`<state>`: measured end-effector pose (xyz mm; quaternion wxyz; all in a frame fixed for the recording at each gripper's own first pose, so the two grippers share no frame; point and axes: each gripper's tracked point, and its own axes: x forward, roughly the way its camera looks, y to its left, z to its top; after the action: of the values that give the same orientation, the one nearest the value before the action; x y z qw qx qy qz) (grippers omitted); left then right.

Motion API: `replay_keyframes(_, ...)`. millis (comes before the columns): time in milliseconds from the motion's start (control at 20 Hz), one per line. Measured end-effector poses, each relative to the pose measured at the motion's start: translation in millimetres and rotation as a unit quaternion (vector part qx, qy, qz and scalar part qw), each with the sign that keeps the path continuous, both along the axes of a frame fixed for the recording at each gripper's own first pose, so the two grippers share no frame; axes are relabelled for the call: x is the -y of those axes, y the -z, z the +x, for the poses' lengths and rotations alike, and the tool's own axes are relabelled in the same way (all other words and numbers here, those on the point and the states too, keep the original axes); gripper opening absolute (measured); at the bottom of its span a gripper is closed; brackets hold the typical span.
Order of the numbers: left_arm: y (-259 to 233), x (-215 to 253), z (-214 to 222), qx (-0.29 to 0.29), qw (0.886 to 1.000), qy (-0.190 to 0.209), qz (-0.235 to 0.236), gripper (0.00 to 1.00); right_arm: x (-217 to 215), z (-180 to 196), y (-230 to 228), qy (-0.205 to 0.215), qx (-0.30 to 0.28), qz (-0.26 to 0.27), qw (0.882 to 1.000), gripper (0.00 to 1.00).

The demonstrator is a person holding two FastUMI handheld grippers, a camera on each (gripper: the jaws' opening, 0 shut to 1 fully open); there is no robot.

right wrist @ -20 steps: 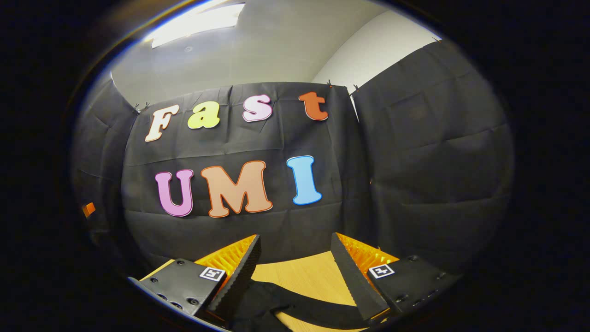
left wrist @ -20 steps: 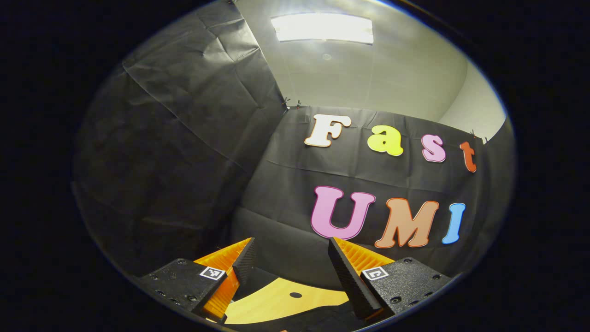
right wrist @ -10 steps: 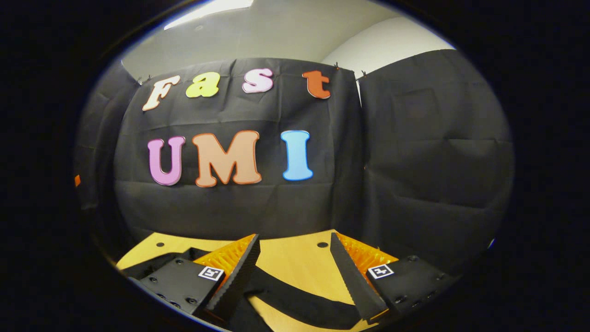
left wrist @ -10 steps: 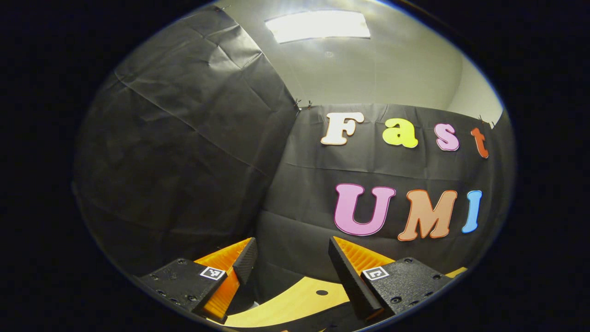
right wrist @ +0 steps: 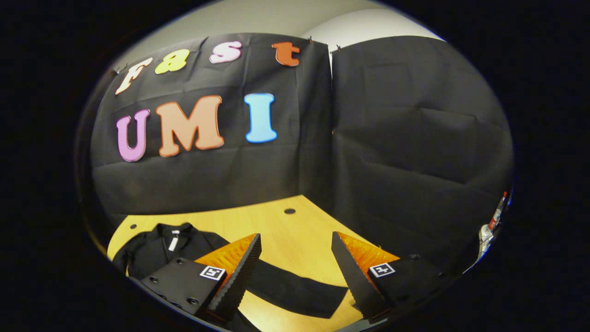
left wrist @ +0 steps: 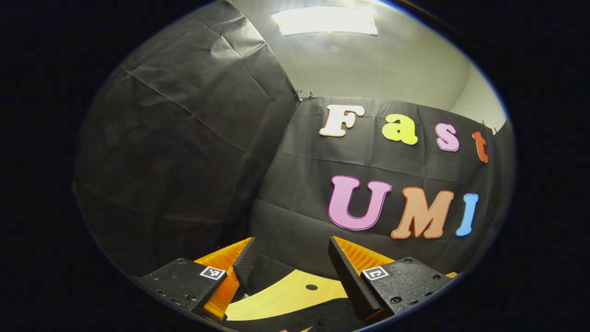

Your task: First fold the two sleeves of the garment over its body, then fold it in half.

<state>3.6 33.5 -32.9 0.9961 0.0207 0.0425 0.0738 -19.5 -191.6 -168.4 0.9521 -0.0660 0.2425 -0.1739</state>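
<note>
In the right gripper view we see the black garment (right wrist: 152,251) lying flat on the wooden bench (right wrist: 286,230), collar toward the far wall, with one sleeve (right wrist: 299,290) stretched out to the right and passing beneath the right gripper (right wrist: 295,272), whose fingers are spread apart and grasp nothing. In the left gripper view we see the left gripper (left wrist: 290,272) likewise released and empty, raised above the bench, with dark cloth at the near edge.
</note>
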Motion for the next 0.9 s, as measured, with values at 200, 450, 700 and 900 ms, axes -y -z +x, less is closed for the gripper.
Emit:
replay_keyframes(200,-8.9,-14.8,-8.8,0.004,0.999,-0.024,0.029,0.89,32.4,-24.7,79.6,0.051,-0.075,0.042,0.995,0.98)
replay_keyframes(450,-13.6,-26.4,-19.2,0.003,0.998,-0.049,0.035,0.89,55.9,-26.1,158.6,0.089,-0.154,0.077,0.981,0.98)
replay_keyframes(700,-26.7,-27.6,-26.6,0.017,0.997,-0.056,0.05,0.92,73.1,-23.8,198.1,0.106,-0.202,0.08,0.97,0.98)
replay_keyframes(900,-30.6,-27.3,-30.2,0.014,0.995,-0.06,0.075,0.92,72.9,-27.0,219.8,0.104,-0.236,0.076,0.963,0.99)
